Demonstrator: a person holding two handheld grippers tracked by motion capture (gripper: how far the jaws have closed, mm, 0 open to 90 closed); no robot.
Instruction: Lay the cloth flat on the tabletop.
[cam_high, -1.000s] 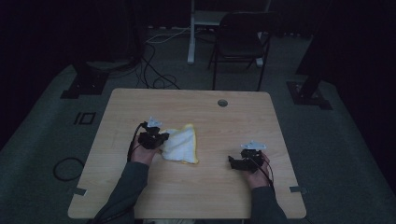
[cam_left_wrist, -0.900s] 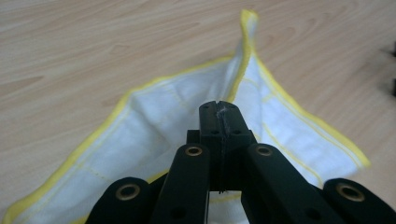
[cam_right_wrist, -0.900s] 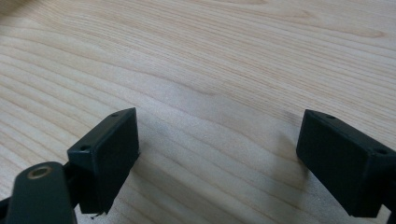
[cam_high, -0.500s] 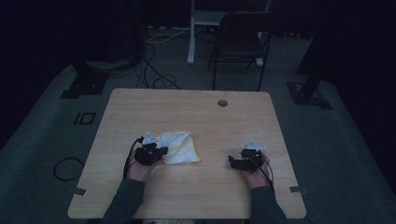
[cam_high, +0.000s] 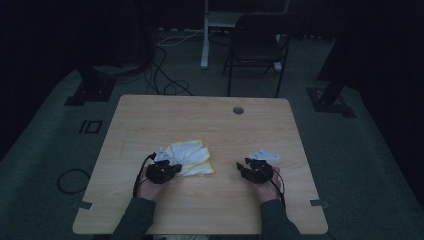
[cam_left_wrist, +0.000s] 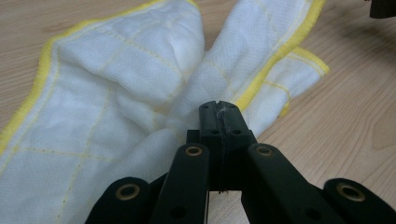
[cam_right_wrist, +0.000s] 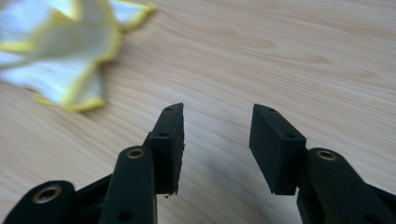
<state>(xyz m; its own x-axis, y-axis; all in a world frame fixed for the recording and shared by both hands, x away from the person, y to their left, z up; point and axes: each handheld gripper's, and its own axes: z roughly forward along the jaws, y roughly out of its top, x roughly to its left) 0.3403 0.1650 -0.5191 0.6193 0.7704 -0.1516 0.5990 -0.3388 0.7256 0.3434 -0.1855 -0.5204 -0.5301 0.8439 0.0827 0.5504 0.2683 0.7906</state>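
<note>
on table (cam_high: 200, 115): one cloth (cam_high: 192, 157), two tools

high view: overhead, looks forward, far | gripper views: low, close above table (cam_high: 210, 215) | shared: cloth (cam_high: 192, 156) on the tabletop

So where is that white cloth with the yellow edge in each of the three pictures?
High view: the cloth lies left of the table's middle, at the left gripper.
Left gripper view: it covers the upper left, pinched between the shut jaws.
Right gripper view: it sits in the top left corner, beyond the right gripper, whose jaws have just been closing with nothing between them.
Shared landmark: the cloth's yellow hem.
</note>
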